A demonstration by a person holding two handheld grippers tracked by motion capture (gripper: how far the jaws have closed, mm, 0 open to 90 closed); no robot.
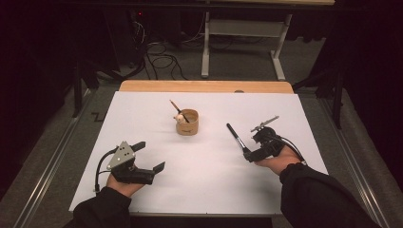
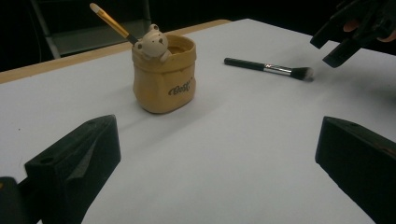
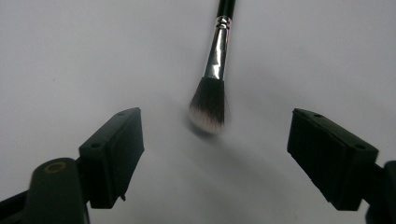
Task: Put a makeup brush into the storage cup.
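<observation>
Right claw spread, nothing pinched, jaws flanking bristle end of makeup brush lying flat on bench, likely lined up for pickup. Left claw spread, idle. Holder cup well apart.

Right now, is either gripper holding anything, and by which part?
Nothing held. The right gripper stands open just short of the makeup brush, which lies on the table. The left gripper is open, empty.

We see the cup at mid-worktop w/ 1 brush in it. A 2nd brush lies to its right, on the worktop, just ahead of the right claw. Left claw sits near the front-left edge.
</observation>
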